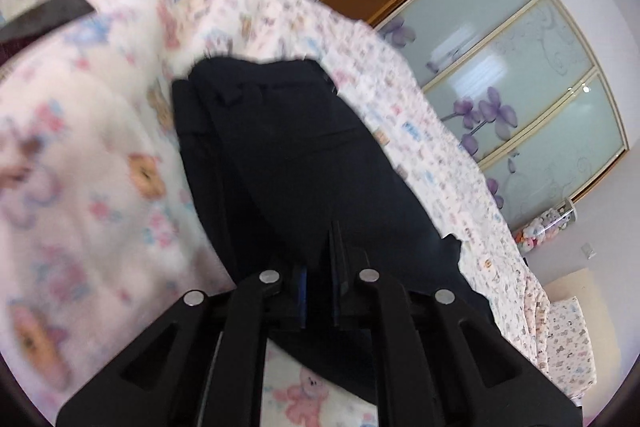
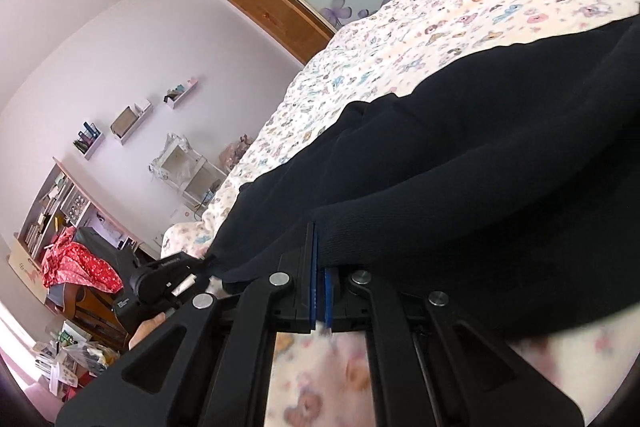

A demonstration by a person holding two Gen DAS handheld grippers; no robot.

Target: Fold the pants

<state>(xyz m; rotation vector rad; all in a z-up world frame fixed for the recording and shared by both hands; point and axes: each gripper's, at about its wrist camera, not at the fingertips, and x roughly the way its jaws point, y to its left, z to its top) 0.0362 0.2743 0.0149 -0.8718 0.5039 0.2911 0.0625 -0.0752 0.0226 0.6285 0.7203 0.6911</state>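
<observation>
- Left wrist view: the left gripper (image 1: 320, 259) is clenched on the near end of the dark navy pants (image 1: 288, 155), its jaws drawn tight together with cloth between them. I judge this grip is there so the end can be lifted and carried over the rest of the garment.
- The pants lie stretched away from that gripper along the bed, the far end showing seams and what looks like a waistband or pocket, though blur makes it hard to tell.
- Right wrist view: the right gripper (image 2: 320, 267) is likewise clamped on a thick fold of the pants (image 2: 480, 155), the blue pads (image 2: 329, 291) pinching the hem of a rolled edge. Holding both points at once probably keeps the edge straight for a clean fold.
- At the lower left of this view the other gripper appears, with part of a hand under it.
- The surface is a bedsheet (image 2: 460, 23) printed with small pastel bears and butterflies; it looks soft, so the fabric may drag and wrinkle.
- Beyond it stand a wardrobe (image 1: 520, 75) with frosted panels and purple flowers, wall shelves (image 2: 132, 123), and a red cloth (image 2: 76, 267) over cluttered furniture.
</observation>
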